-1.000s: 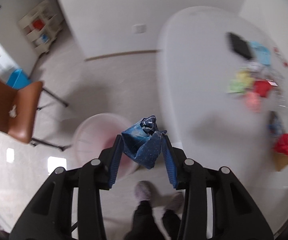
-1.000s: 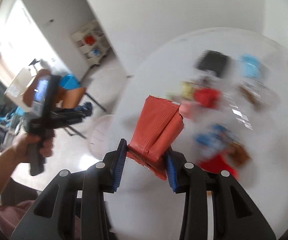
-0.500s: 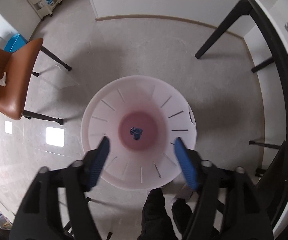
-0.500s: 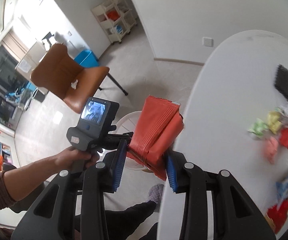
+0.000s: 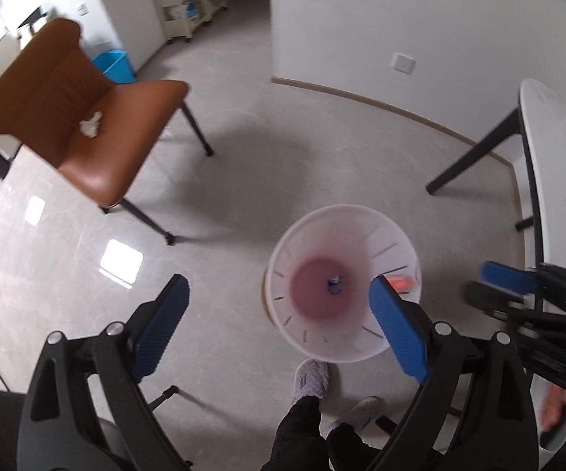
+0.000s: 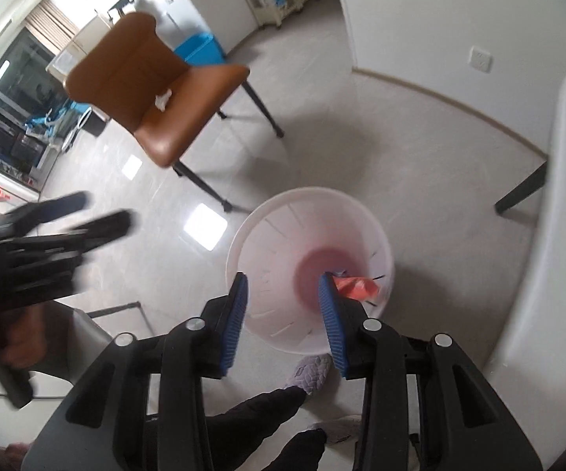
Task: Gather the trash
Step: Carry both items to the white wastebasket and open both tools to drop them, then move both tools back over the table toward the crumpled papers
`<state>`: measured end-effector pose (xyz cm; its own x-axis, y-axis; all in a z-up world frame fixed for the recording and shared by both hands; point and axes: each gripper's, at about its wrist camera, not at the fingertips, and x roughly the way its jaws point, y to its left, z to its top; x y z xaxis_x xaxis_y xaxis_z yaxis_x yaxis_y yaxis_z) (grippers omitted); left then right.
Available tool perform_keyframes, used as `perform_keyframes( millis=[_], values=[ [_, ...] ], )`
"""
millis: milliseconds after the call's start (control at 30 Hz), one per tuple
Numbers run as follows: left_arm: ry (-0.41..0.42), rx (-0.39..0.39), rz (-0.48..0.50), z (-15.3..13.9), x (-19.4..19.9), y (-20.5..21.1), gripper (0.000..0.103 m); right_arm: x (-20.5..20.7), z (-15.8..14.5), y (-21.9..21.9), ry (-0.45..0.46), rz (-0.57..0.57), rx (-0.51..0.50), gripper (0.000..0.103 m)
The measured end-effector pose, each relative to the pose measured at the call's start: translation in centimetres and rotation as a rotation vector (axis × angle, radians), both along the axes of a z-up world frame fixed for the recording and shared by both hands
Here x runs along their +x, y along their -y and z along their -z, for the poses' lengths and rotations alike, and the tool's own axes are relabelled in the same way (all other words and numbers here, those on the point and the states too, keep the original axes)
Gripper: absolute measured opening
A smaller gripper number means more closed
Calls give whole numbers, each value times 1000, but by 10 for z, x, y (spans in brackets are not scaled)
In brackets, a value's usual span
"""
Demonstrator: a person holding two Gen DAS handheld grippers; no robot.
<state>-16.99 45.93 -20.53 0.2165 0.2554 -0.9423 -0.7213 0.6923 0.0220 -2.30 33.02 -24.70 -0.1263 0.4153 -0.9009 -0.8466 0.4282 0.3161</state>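
A white bin stands on the floor, with a small blue wrapper lying on its pink bottom. My left gripper hangs above the bin's left side. Its jaws are opening wide and hold nothing. My right gripper points down over the bin. Its jaws are opening too, with nothing between them. The red packet is loose inside the bin, just past the right finger. The left wrist view also shows this red packet, and the right gripper blurred at the right.
A brown chair with a crumpled white tissue on its seat stands left of the bin. The white table with black legs is on the right. The person's feet are just in front of the bin.
The right gripper swung from beside the table to over the bin and let go of the red packet, which now drops inside. The left gripper opened wider and shifted left off the bin's centre.
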Motion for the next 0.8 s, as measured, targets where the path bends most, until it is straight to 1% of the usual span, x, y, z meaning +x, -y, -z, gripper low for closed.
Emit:
perform_keyframes(
  millis=[33,67,100,133,167,267,333,400,433,467,600,733,800],
  values=[
    [-4,5,-10,-3,-5,-1,89,-2,10,-8,-16,-7,-14,50],
    [-8,10,-19,-4,-9,-1,89,-5,15,-14,-18,-7,-28,62],
    [-13,19,-23,-6,-14,-1,89,-7,17,-17,-9,0,-38,66],
    [-16,26,-19,-9,-16,1,89,-9,16,-19,4,9,-47,74],
    [-18,30,-12,-12,-17,3,89,-11,12,-19,16,18,-47,83],
    [-2,46,28,-28,-15,15,89,-11,-15,-2,60,71,-31,96],
    [24,46,67,-41,-8,27,90,-4,-44,23,91,141,-4,101],
    [53,48,114,-57,1,42,92,1,-67,46,121,212,5,101],
    [66,52,136,-65,4,48,94,4,-84,67,138,267,10,101],
    [78,55,158,-70,9,55,95,6,-94,82,147,304,14,101],
    [120,79,258,-92,36,91,95,18,-124,130,170,416,37,101],
    [152,91,318,-107,56,128,95,22,-144,170,203,475,57,101],
    [164,76,355,-112,67,149,95,24,-151,192,225,495,62,101]
  ],
)
